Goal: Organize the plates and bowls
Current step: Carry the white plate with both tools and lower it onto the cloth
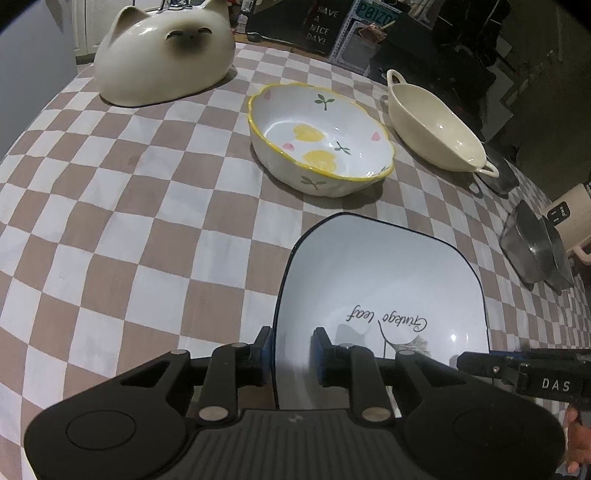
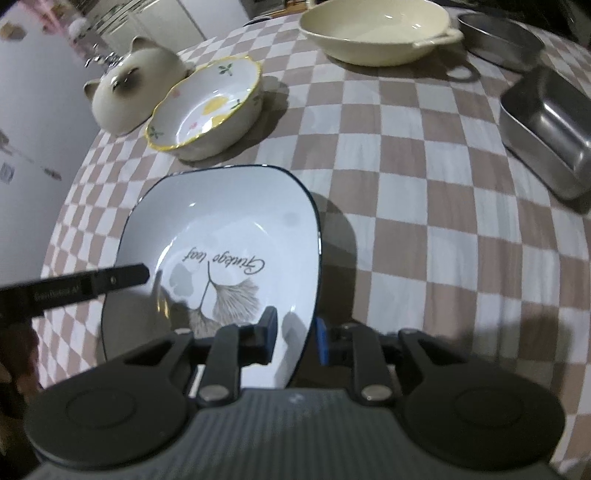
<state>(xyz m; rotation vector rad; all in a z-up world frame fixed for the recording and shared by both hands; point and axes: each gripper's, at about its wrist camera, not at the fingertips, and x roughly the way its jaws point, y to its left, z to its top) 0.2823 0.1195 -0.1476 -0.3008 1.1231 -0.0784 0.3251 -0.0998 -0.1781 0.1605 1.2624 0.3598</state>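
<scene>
A white square plate with a dark rim and a ginkgo leaf print (image 1: pixel 384 280) (image 2: pixel 221 236) is held between both grippers above the checkered tablecloth. My left gripper (image 1: pixel 291 354) is shut on its left rim. My right gripper (image 2: pixel 295 338) is shut on its right rim. A flower-print bowl with a yellow rim (image 1: pixel 319 138) (image 2: pixel 207 107) stands beyond the plate. A cream two-handled dish (image 1: pixel 436 125) (image 2: pixel 376 31) stands further right. A cat-shaped ceramic piece (image 1: pixel 164 55) (image 2: pixel 127 88) sits at the far left.
Two metal trays (image 2: pixel 554 125) (image 2: pixel 498 37) lie on the right side of the table (image 1: pixel 110 206); one also shows in the left wrist view (image 1: pixel 535 247). A beige device (image 1: pixel 570 214) stands at the right edge. A sign and clutter lie behind the table.
</scene>
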